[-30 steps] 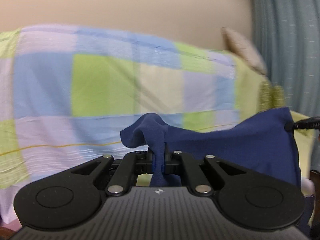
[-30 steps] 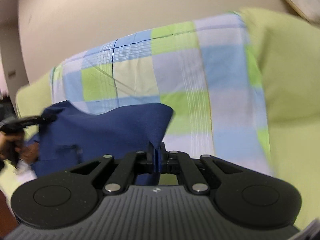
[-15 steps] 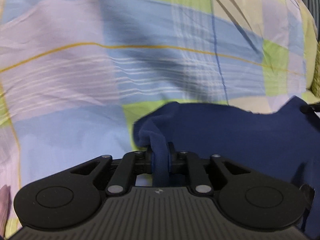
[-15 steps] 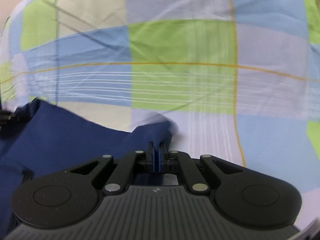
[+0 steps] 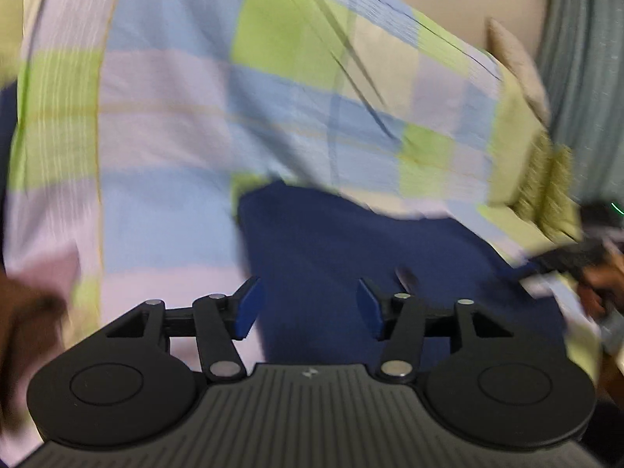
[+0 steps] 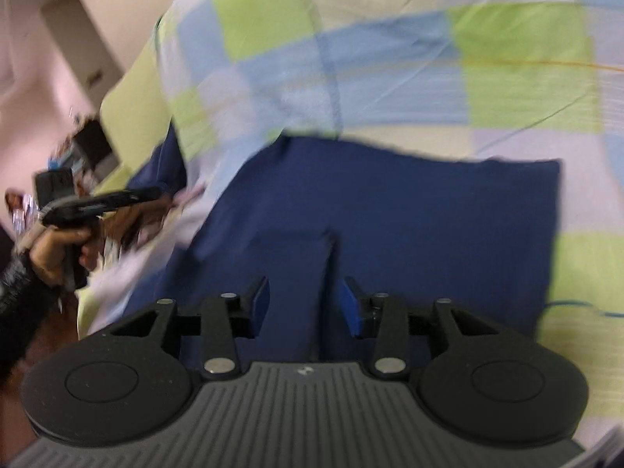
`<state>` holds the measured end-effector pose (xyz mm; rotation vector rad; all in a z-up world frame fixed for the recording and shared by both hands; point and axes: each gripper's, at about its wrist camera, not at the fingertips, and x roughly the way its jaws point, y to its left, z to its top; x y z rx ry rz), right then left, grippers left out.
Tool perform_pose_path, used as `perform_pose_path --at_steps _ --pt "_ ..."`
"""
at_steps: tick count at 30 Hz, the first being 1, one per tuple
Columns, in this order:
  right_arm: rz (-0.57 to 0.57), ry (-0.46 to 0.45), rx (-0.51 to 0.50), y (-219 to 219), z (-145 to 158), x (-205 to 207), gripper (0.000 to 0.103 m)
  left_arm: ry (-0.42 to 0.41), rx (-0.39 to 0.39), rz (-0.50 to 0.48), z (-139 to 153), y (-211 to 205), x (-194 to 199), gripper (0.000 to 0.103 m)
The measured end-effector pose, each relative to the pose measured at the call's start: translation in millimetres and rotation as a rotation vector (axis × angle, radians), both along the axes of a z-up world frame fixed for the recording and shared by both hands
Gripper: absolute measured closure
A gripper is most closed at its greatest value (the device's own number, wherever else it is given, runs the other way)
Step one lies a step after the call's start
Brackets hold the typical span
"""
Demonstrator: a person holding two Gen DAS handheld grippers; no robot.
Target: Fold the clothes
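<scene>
Checked bedsheet (image 5: pixel 163 124) — navy garment (image 6: pixel 390 214) flat, no readable writing.

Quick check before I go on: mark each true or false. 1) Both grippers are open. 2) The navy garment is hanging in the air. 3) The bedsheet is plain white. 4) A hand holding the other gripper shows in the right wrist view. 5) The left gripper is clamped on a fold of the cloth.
1) True: the left gripper and the right gripper both stand with jaws apart, having just been opening, pads off the cloth.
2) False: the navy garment lies on the bed.
3) False: the bedsheet is checked in blue, green and lilac.
4) True: a hand grips it at the left edge.
5) False: nothing is pinched; the cloth lies beneath its open jaws.
</scene>
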<state>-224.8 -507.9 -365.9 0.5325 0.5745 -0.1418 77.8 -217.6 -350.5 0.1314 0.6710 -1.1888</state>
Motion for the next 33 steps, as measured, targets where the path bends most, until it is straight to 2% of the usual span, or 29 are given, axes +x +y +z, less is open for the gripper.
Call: perform_pose_path --at_steps 2,4,6,10,13,14,15,16,18,22,25,29,31,33 --pt "-0.005 0.006 -0.008 -6 -1 14 0.053 0.006 0.023 -0.022 -8 6 -8 0.043" --pt "-0.011 0.010 -0.017 -13 -1 26 0.053 0.015 0.043 -0.042 -22 9 -14 0.043" --pt "-0.004 0.041 -0.079 -25 -2 57 0.053 -0.002 0.049 -0.063 -34 4 -16 0.038" --pt "0.109 0.090 -0.191 -31 -13 96 0.053 -0.011 0.029 -0.079 -45 -7 -12 0.036" --pt "0.183 0.106 -0.202 -33 -28 116 0.053 -0.006 0.020 -0.091 -49 -10 -9 0.036" --pt "0.184 0.103 -0.195 -33 -29 117 0.066 -0.012 0.017 -0.095 -48 -9 -9 0.036" --pt "0.182 0.097 -0.187 -32 -29 118 0.086 -0.023 0.012 -0.099 -46 -7 -9 0.036" --pt "0.177 0.089 -0.180 -32 -29 117 0.095 -0.033 0.004 -0.105 -44 -4 -9 0.036" --pt "0.144 0.040 -0.186 -28 -17 101 0.100 -0.050 -0.014 -0.117 -39 4 -12 0.036" --pt "0.099 -0.057 -0.244 -10 12 66 0.100 -0.065 -0.033 -0.152 -33 11 -16 0.035" --pt "0.054 -0.129 -0.309 22 35 24 0.101 -0.053 -0.037 -0.171 -34 9 -13 0.035" --pt "0.004 -0.161 -0.360 50 52 -24 0.101 -0.046 0.004 -0.199 -35 -2 -6 0.035" --pt "-0.035 -0.176 -0.358 57 55 -45 0.101 -0.050 0.043 -0.215 -36 -11 -2 0.036" --pt "-0.083 -0.180 -0.340 62 54 -65 0.101 -0.021 0.059 -0.242 -38 -19 3 0.038"
